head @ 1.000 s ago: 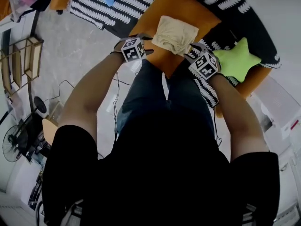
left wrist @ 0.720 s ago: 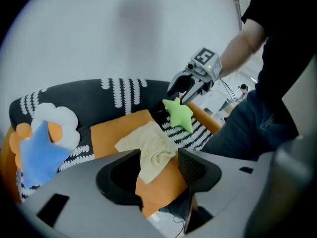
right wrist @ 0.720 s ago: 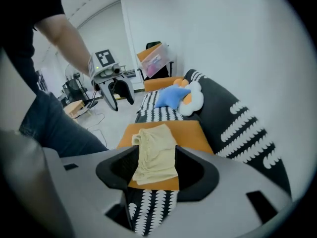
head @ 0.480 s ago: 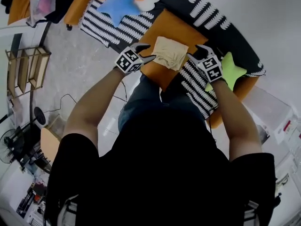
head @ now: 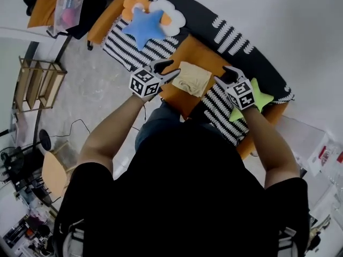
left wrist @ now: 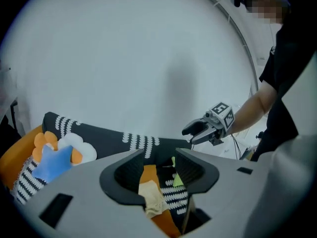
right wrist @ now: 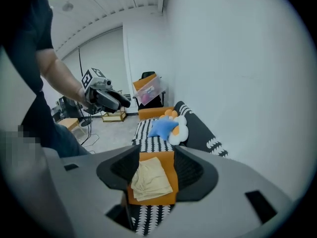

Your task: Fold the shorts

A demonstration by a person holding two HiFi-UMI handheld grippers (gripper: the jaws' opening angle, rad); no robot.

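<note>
the shorts (head: 191, 79) are seen near the upper middle of the head view, folded into a compact beige packet and laid flat on an orange cushion (head: 201, 50). the packet is close to square. in the right gripper view the shorts (right wrist: 151, 180) are slightly longer up the frame than across, so the long axis runs along the orange cushion (right wrist: 171, 165), with the edges roughly parallel to the cushion's. the creased, layered end is turned toward the bottom of that frame.

the left claw (head: 170, 69) is held just left of the shorts in the head view and the right claw (head: 222, 75) just right of them; neither is touching the cloth. the left claw's jaws are apart and closing, with nothing gripped; the shorts (left wrist: 152, 197) are only seen beyond the gap. the right claw's jaws are spread and empty.

a striped black-and-white cover (head: 134, 47) is spread beside the cushion. a blue star pillow (head: 143, 27) lies at upper left and a green star pillow (head: 257, 98) at the right.
</note>
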